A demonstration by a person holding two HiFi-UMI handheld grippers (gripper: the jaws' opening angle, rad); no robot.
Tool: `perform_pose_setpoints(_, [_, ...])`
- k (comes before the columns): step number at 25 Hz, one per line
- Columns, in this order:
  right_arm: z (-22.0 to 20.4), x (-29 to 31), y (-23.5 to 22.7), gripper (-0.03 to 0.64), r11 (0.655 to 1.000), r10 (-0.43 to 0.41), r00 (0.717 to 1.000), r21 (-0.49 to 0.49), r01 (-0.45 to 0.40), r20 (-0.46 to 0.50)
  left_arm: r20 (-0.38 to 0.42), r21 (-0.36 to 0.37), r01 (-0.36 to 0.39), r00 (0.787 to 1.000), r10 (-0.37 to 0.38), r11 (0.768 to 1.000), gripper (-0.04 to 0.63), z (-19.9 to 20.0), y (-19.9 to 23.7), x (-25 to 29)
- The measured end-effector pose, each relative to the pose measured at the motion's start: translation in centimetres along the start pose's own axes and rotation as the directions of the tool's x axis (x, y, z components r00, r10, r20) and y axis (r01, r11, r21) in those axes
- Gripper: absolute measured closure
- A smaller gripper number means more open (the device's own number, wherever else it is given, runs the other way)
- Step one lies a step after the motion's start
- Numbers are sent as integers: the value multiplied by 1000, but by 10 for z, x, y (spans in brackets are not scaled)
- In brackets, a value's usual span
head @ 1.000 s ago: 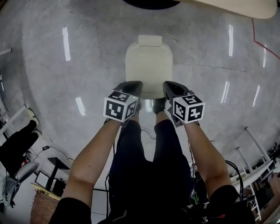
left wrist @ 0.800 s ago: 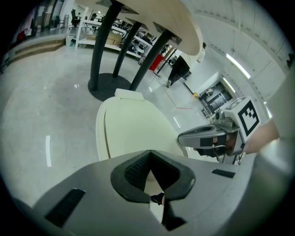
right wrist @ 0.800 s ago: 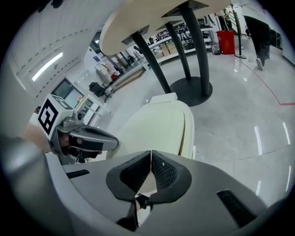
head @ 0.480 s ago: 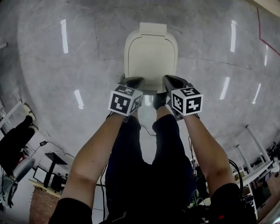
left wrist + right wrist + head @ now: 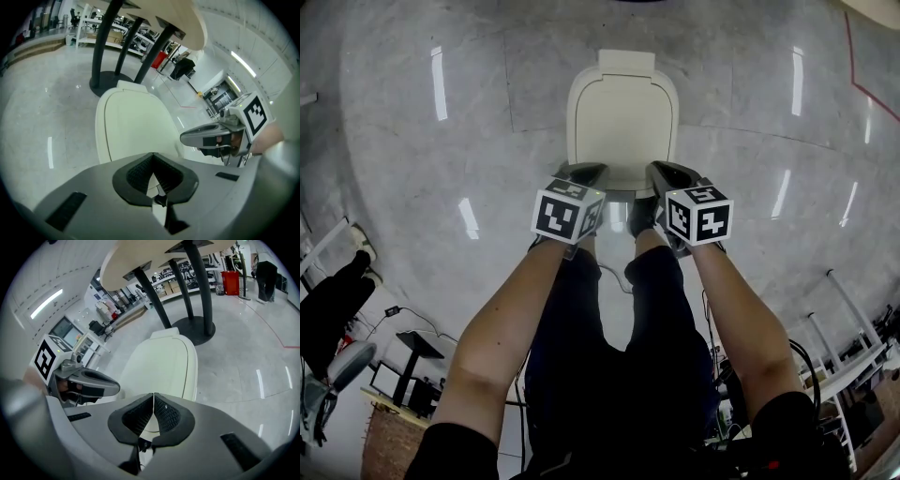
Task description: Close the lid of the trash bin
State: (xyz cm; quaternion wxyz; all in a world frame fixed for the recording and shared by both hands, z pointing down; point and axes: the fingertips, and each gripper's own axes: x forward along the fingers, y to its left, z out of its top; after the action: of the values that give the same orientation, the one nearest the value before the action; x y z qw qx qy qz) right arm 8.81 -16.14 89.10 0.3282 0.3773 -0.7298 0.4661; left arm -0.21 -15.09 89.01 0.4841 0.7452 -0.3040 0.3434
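A cream trash bin (image 5: 623,117) stands on the grey floor straight ahead, its lid (image 5: 622,122) lying flat on top with the hinge block at the far end. My left gripper (image 5: 585,172) hangs over the bin's near left corner and is shut with nothing in it. My right gripper (image 5: 662,171) sits over the near right corner, also shut and empty. In the left gripper view the shut jaws (image 5: 153,158) point across the lid (image 5: 136,124), with the right gripper (image 5: 208,136) beside them. The right gripper view shows its tips (image 5: 153,397) over the lid (image 5: 164,362).
A table on dark pedestal legs (image 5: 194,324) stands just behind the bin, its base (image 5: 110,79) on the floor. The person's legs and shoes (image 5: 639,220) are close to the bin's front. A red floor line (image 5: 862,84) runs at the right; chairs and shelving (image 5: 337,366) are at the left.
Over the last second both grippers and the head have come slightly closer to the bin's near edge. Since half a second ago almost nothing has shifted.
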Motion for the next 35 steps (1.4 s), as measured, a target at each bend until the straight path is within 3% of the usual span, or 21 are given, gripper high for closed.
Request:
perform_pose_setpoints(4, [42, -40, 28, 606, 998, 42, 996, -59, -38, 79, 123, -40, 18, 992, -13, 999, 595, 37, -15, -52])
perform_pose_setpoints(7, [92, -89, 55, 606, 993, 71, 983, -107, -53, 171, 261, -2, 41, 965, -39, 999, 595, 82, -43, -111])
perform_pose_setpoints(12, [181, -187, 108, 606, 985, 104, 934, -167, -48, 341, 439, 227, -29, 895, -76, 974, 595, 161, -104, -235])
perform_pose_setpoints(17, [260, -293, 166, 606, 964, 184, 850, -262, -56, 494, 602, 280, -66, 789, -121, 958, 595, 237, -156, -350])
perform_pose_setpoints(23, [296, -402, 211, 606, 944, 221, 780, -331, -19, 586, 735, 257, -94, 665, -131, 962, 595, 267, -208, -457])
perform_pose_setpoints(26, [314, -441, 223, 606, 932, 239, 734, -362, 10, 636, 772, 297, -130, 615, -158, 946, 595, 275, -229, -492])
perform_pose_setpoints(31, [321, -491, 244, 606, 915, 276, 672, -401, 34, 687, 787, 397, -201, 576, -220, 896, 595, 269, -269, -530])
perform_pose_setpoints(35, [315, -520, 257, 606, 900, 303, 643, -432, 49, 704, 793, 396, -145, 552, -258, 907, 595, 258, -283, -540])
